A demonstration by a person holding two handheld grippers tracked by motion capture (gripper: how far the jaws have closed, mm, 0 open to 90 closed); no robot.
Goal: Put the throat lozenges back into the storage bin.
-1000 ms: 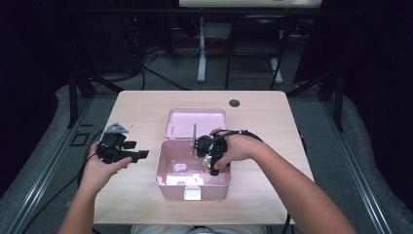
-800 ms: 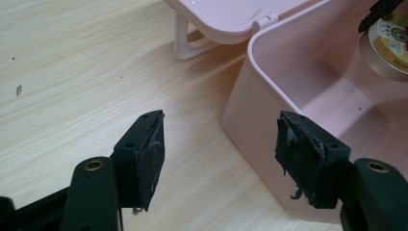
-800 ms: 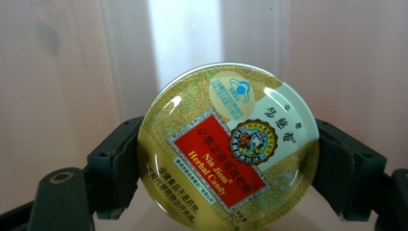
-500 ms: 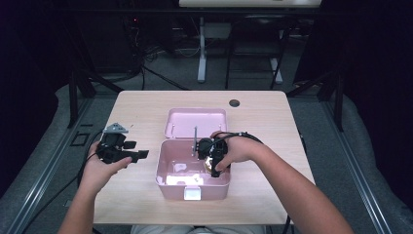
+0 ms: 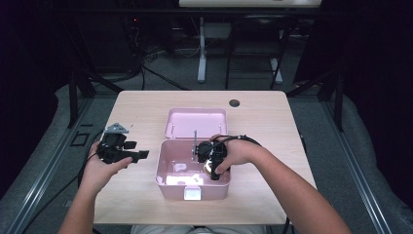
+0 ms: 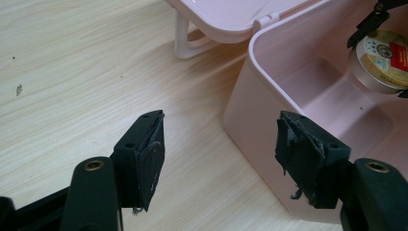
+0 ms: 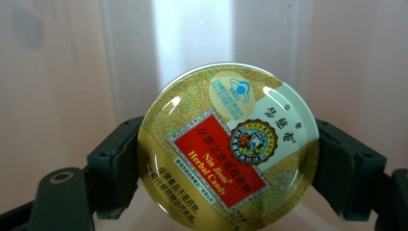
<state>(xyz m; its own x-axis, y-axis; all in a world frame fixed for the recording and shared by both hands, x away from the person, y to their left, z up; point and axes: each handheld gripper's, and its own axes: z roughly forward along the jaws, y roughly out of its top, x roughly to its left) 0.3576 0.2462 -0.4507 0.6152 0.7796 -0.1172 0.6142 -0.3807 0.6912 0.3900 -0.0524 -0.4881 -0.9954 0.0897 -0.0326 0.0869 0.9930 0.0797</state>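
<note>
A round gold candy tin (image 7: 228, 144) with a red label sits between the jaws of my right gripper (image 7: 226, 178), which is shut on its rim. In the high view that right gripper (image 5: 210, 168) hangs inside the open pink box (image 5: 165, 183), near its right wall. The box lid (image 5: 197, 122) lies folded back behind it. My left gripper (image 5: 141, 155) is held open just left of the box, above the table. In the left gripper view the open left gripper (image 6: 226, 154) faces the box's corner (image 6: 250, 110), with the tin (image 6: 382, 60) farther inside.
The box stands mid-table on a light wooden table (image 5: 141, 107). A dark round grommet (image 5: 234, 103) is set near the far edge. Dark floor, cables and stand legs lie beyond the table.
My right gripper has sunk a little lower and nearer into the box with the tin. The left gripper has stayed where it was.
</note>
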